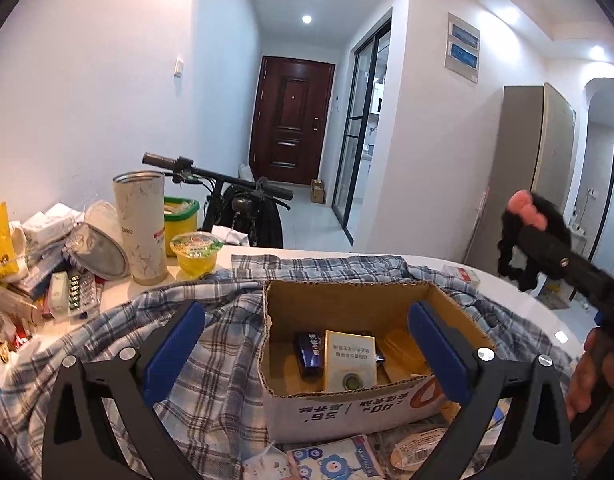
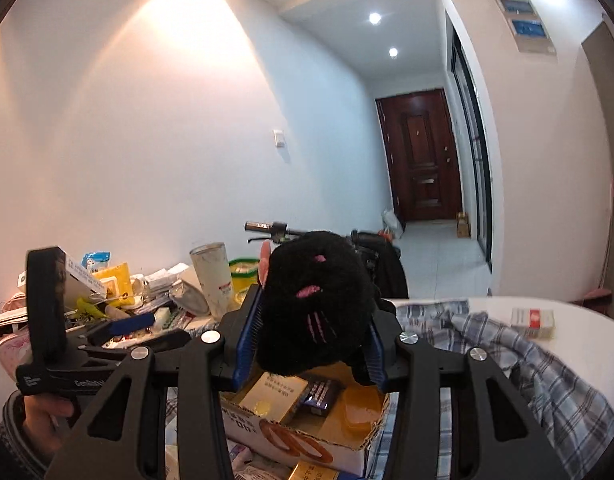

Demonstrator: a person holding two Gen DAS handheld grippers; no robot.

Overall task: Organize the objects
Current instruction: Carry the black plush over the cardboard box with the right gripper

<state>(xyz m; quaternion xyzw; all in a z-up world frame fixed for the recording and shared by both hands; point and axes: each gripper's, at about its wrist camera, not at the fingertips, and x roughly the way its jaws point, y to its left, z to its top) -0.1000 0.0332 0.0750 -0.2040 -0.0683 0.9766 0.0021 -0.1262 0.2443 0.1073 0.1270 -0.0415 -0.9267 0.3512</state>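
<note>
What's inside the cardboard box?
Inside the cardboard box are a yellow packet, a dark blue packet and an orange thing. The near wall and the left gripper finger hide part of the floor.

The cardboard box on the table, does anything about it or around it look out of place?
Yes. The cardboard box sits on a rumpled plaid shirt spread like a cloth, and a metal lid leans tilted against the white tumbler amid the clutter.
</note>
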